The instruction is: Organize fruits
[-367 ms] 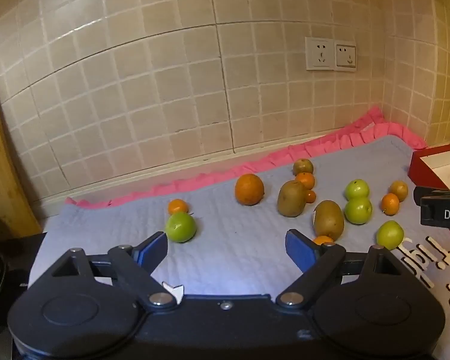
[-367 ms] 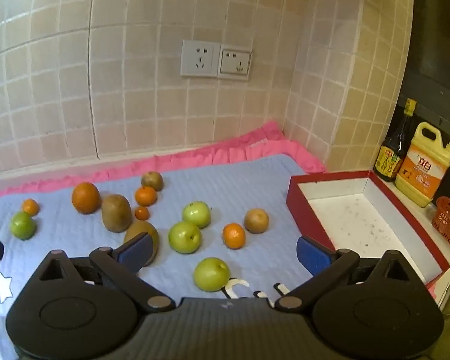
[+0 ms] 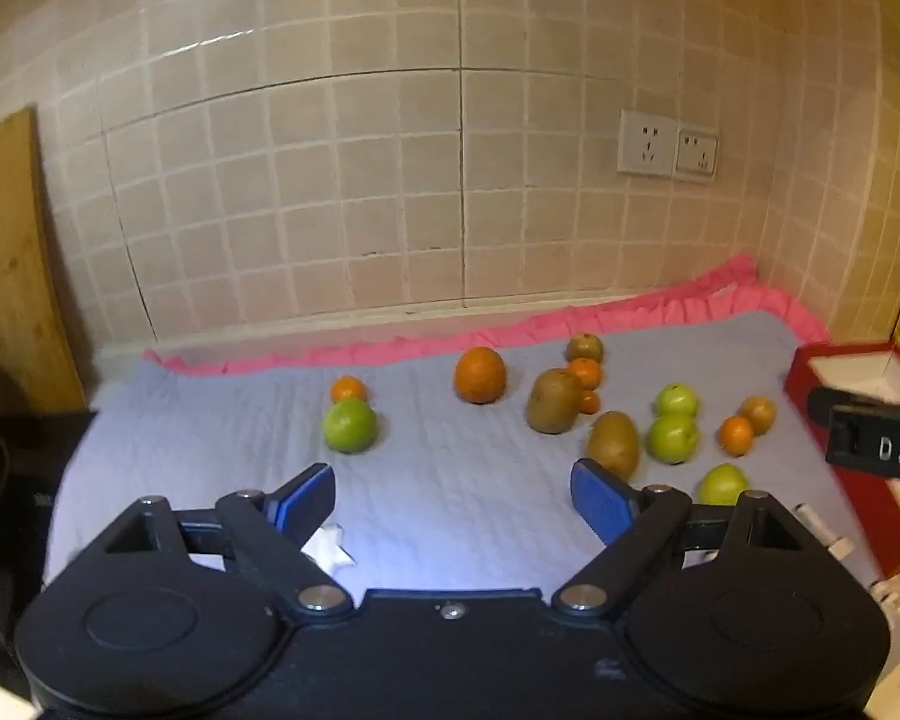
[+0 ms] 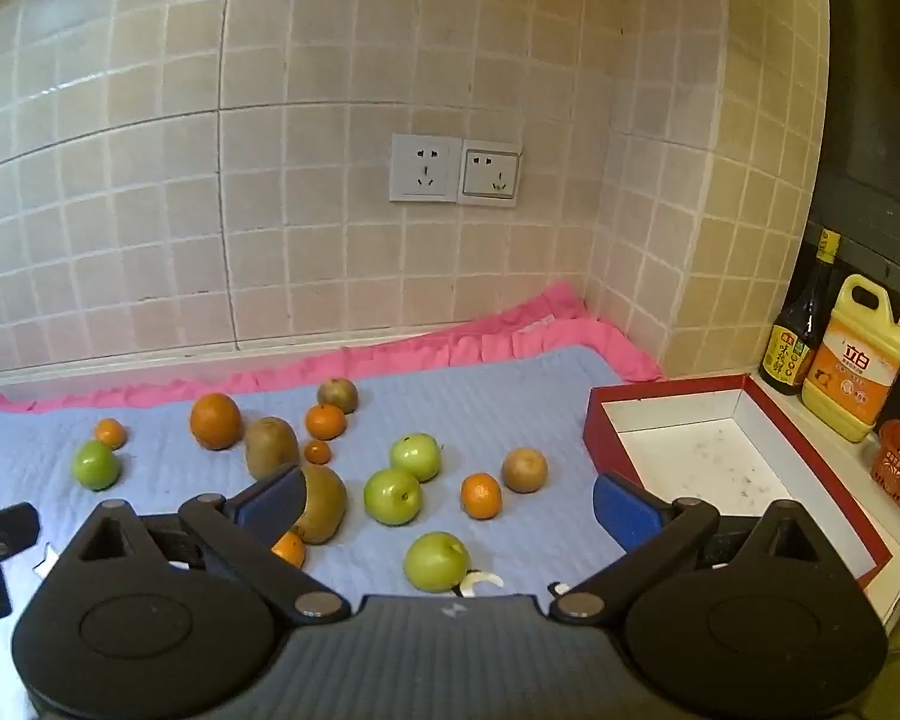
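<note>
Both the left gripper (image 3: pixel 453 495) and right gripper (image 4: pixel 447 507) hold their jaws wide, empty. Fruits (image 4: pixel 393 495) lie scattered left of the red box (image 4: pixel 690 450), seemingly empty.

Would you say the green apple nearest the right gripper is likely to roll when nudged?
Probably: the green apple looks round and rests free on the flat quilted cloth. Its skin looks smooth, so the pads may slip. It seems firm enough for a steady pinch.
</note>
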Available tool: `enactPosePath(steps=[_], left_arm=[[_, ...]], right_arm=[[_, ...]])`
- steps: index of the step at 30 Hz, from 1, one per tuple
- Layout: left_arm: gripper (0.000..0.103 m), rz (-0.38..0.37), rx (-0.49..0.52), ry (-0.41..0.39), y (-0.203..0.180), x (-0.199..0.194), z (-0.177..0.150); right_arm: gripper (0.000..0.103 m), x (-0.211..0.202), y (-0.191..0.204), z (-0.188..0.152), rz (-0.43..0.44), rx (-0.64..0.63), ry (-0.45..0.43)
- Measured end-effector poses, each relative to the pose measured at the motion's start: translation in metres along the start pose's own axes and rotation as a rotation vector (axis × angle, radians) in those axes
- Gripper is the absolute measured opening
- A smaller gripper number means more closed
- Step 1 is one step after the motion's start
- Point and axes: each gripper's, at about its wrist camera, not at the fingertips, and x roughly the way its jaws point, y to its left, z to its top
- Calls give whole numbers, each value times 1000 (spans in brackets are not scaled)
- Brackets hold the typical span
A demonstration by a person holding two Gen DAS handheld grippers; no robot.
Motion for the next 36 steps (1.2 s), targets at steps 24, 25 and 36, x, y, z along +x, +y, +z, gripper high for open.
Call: enactPosePath(steps=[24, 25, 36], left_arm=[[102, 45, 67, -43, -58, -84, -23], [102, 44, 68, -48, -59, -85, -23], [102, 39, 80, -62, -77, -96, -30]], right_arm=[[103, -84, -57, -23, 25, 42, -60], [103, -86, -57, -25, 29, 43, -61], [103, -92, -69, -34, 42, 46, -66]])
